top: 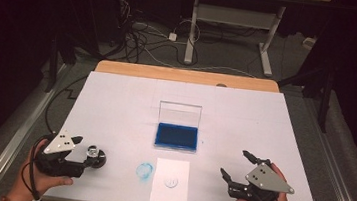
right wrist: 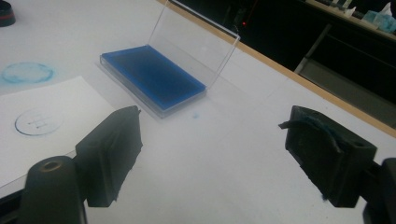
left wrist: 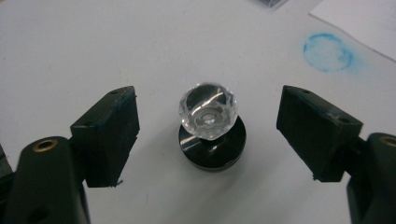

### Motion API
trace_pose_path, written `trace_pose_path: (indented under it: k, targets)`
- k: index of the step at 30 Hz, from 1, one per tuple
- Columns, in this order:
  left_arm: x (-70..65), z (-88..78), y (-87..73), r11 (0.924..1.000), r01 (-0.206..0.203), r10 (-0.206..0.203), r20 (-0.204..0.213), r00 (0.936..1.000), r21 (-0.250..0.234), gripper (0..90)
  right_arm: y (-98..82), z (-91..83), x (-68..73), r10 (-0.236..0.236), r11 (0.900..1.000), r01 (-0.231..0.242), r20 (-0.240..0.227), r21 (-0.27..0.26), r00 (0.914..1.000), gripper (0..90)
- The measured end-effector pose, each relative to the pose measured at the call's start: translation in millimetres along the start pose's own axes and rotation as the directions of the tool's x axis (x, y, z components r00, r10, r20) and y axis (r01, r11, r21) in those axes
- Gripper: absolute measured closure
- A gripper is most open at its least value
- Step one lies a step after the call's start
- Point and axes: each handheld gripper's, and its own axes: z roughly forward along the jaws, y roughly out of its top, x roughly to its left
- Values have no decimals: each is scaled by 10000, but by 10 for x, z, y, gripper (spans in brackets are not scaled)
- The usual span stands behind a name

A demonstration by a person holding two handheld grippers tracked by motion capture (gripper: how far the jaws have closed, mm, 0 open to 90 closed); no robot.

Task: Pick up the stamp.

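- Left gripper view: left tongs [left wrist: 208, 135] gape wide around the crystal-knobbed stamp [left wrist: 209, 128], untouched; centre on the knob, then squeeze.
- Right tongs [right wrist: 212, 154] wide open, empty.

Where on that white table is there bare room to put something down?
Most of the white table is bare: the whole strip behind the open blue ink pad, and both sides of it. The near middle is crowded: the paper sheet and a blue ink smudge. The stamp sits between the left tongs; the right tongs hover over bare table.
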Motion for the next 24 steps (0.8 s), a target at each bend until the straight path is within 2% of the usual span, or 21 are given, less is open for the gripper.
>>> trace_pose_path:
  k: [5,8,13,14,18,19,24]
  targets:
    - [62,111,31,9972,-17,3,190,9998,751,205,-9,15,7,-31,9999,32,-59,126,10000,187]
    - [95,205,62,9946,-11,-21,310,9995,1037,206,-13,28,13,-95,9998,97,-115,186,9999,188]
    - [161,347,90,9883,170,-257,552,9981,1517,217,-19,41,23,-86,9996,90,-135,252,9999,191]
    - [198,396,92,9854,235,-360,718,9968,1687,217,-19,44,22,-90,9996,94,-132,262,9999,192]
    - [240,426,93,9819,317,-475,807,9956,1868,259,-22,47,27,-90,9996,94,-140,282,9999,194]
    - [250,421,93,9819,303,-487,944,9943,1872,282,-20,46,31,-96,9996,100,-159,270,9998,194]
    - [246,416,129,9816,122,-343,1128,9930,1907,336,-9,50,51,-214,9995,219,-202,249,9996,196]
